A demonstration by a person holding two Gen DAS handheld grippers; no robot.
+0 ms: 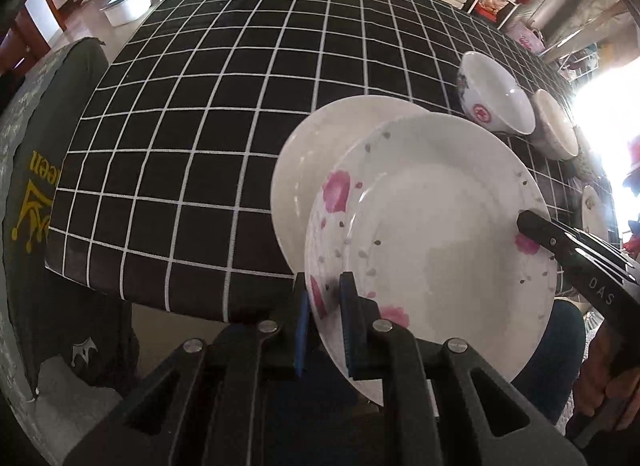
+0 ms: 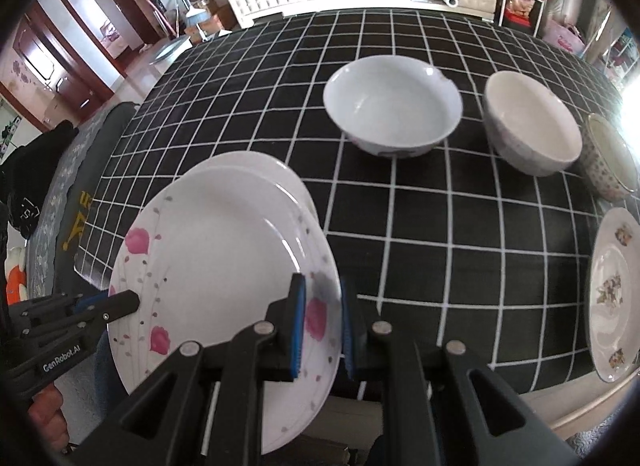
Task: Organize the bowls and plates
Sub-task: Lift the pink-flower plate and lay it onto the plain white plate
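Observation:
I hold a white plate with pink flowers [image 1: 432, 225] [image 2: 216, 258] by opposite rims, tilted above the near edge of the table. My left gripper [image 1: 326, 322] is shut on its near rim and shows at the left in the right wrist view [image 2: 132, 300]. My right gripper [image 2: 322, 326] is shut on the other rim, and its tip appears at the right in the left wrist view [image 1: 528, 223]. A plain white plate [image 1: 320, 153] [image 2: 244, 161] lies on the cloth just beyond and partly under the held plate.
On the black grid tablecloth [image 2: 440, 225] stand a white bowl [image 2: 392, 105], a second bowl [image 2: 532, 121] and a patterned bowl [image 2: 612, 157]. A decal plate [image 2: 612, 298] lies near the right edge. A dark covered seat [image 1: 40, 185] sits left of the table.

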